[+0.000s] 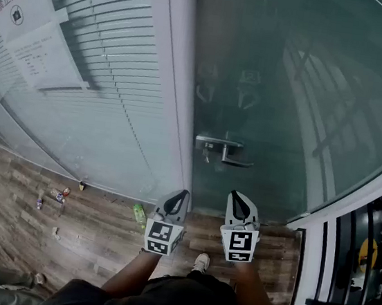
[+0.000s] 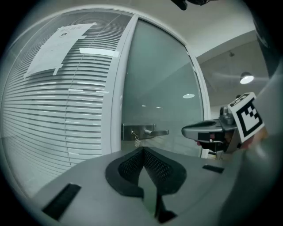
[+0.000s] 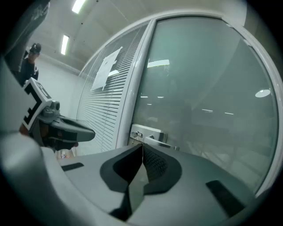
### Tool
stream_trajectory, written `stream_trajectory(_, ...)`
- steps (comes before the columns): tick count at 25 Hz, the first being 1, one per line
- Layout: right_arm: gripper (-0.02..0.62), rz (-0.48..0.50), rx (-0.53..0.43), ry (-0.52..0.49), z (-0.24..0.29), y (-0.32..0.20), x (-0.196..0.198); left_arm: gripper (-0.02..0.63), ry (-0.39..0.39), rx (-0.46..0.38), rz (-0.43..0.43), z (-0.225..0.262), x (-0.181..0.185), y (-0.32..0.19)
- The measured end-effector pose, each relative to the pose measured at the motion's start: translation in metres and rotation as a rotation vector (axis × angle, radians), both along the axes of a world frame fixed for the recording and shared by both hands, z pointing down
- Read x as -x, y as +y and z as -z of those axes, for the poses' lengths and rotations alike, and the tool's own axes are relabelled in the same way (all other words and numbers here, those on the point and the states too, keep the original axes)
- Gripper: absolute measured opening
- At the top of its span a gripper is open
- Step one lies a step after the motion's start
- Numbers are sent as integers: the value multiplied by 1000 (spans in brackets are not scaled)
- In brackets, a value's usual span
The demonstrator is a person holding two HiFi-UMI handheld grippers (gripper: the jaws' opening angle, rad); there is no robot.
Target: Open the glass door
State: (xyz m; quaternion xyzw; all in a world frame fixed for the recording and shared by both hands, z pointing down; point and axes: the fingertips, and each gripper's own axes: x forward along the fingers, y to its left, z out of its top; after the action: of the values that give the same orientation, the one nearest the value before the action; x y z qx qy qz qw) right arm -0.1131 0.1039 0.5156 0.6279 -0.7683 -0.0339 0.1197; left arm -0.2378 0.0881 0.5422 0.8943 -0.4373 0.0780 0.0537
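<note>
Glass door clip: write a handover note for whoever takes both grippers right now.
Left gripper: jaws together, holding nothing.
Right gripper: jaws together, holding nothing.
Both are side by side, aimed at the glass door and short of it, touching nothing.
The door looks closed against the white frame. The lever handle is at the door's left edge, with a key hanging at the lock.
Done: nothing on the door yet.
Left: probably open one gripper, close it on the lever, press it down and swing the door open.

L gripper (image 2: 142,151) jaws together, empty, glass door (image 2: 159,75) w/ lever handle (image 2: 157,132) ahead, blinds (image 2: 53,114) left
</note>
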Motion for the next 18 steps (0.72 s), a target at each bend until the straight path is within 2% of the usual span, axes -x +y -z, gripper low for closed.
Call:
stream_trajectory(3, 12, 60, 10, 58, 1, -23, -11, 6, -17, 11, 15, -4, -14, -16)
stream_trajectory(6, 14, 126, 30, 170, 2, -43, -19, 6, -30, 22, 30, -10, -22, -28)
stream_trajectory(7, 23, 152, 40, 225, 3, -50, -20, 6, -35, 18, 38, -12, -22, -32)
stream_trajectory(11, 125, 284, 90, 495, -4, -71, -13, 6, -50, 13, 62, -18, -22, -48)
stream_trajectory(14, 146, 357, 135, 690, -17, -88, -13, 6, -54, 4, 65, -22, -23, -59)
stream_trajectory(18, 167, 423, 207, 863, -41, -98, -23, 6, -53, -10, 54, -35, -32, -68)
